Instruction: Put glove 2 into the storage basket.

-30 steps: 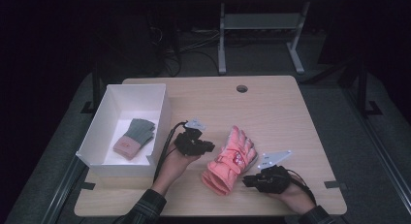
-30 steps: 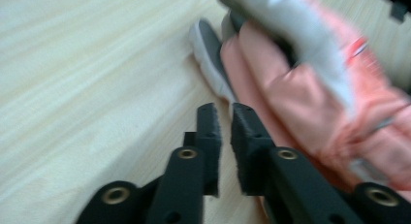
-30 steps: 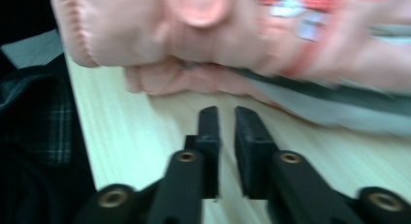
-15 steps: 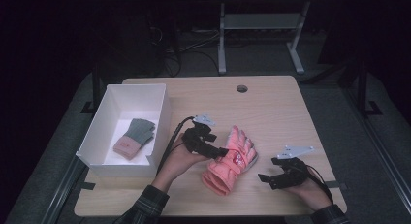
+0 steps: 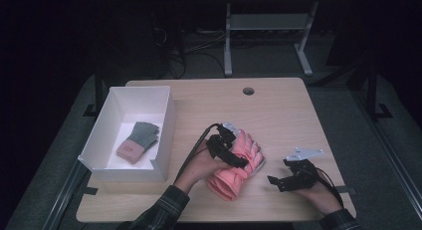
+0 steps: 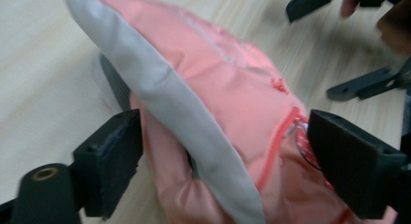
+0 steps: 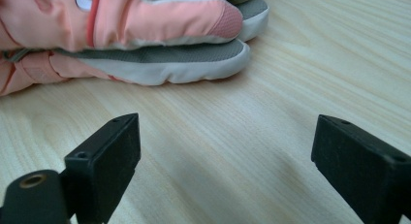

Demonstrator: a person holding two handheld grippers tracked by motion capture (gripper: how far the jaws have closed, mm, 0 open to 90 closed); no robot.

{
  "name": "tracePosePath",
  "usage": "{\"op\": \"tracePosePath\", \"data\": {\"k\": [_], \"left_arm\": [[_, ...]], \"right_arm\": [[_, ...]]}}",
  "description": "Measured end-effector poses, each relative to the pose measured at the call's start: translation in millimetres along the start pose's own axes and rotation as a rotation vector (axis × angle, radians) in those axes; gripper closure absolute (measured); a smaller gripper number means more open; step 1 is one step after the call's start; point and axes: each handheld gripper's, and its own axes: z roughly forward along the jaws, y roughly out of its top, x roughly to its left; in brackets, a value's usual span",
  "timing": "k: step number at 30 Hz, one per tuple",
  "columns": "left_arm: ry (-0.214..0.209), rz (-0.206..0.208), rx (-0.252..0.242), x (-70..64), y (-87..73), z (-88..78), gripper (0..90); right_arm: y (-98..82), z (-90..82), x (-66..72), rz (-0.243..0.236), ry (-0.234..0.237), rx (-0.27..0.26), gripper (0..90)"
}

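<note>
On the light wooden table (image 5: 278, 110) in the high view, a padded salmon-pink ski glove with grey-white trim (image 5: 238, 168) lies near the front edge, roughly mid-table, its fingers pointing away from the person. The left gripper (image 5: 225, 149) sits over the glove's left side, held by a hand that comes from a plaid sleeve (image 5: 161, 212), with a black cable arching off to its left. To the right, apart from the glove, the right gripper (image 5: 286, 176) rests low above the bare wood with its jaws spread. At the table's left side stands an open white cardboard box (image 5: 112, 118), and inside it lies a small knitted glove, grey at the fingers and dusty pink at the cuff (image 5: 138, 142). In the left gripper view, the pink glove (image 6: 228, 98) bulges up between the two black jaws, which stand wide on either side of it; the near jaw faces seem to touch the fabric, but whether they press on it I cannot tell. The other gripper (image 6: 339, 44) shows blurred at the upper right. In the right gripper view, the jaws are wide apart over plain wood grain with nothing between them, and the pink glove (image 7: 160, 20) lies ahead at the upper left, its grey palm side and white edging resting on the table (image 7: 310, 64).
</note>
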Motion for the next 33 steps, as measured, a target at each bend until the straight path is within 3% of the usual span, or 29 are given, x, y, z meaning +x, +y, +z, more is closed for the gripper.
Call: {"op": "tracePosePath", "data": {"k": [6,9,15,21,33], "left_arm": [[0.001,-0.006,0.046,6.1,-6.1,10.5,12.4],[-0.025,-0.043,0.057,10.0,-10.0,16.6,12.3],[-0.034,-0.069,0.107,15.5,-12.4,22.5,12.3],[-0.022,-0.049,0.121,12.4,-10.8,24.4,13.2],[-0.155,-0.095,0.114,20.8,-9.6,21.0,56.2]], "right_arm": [[0.7,-0.2,-0.7,-0.009,-0.008,-0.009,10.0],[1.1,-0.5,-0.9,-0.014,-0.013,-0.007,10.0],[1.4,-1.5,-1.3,-0.009,-0.018,-0.014,10.0],[1.6,-2.0,-1.2,-0.007,-0.02,-0.023,10.0],[1.1,-0.9,-1.5,-0.014,-0.024,-0.019,10.0]]}}
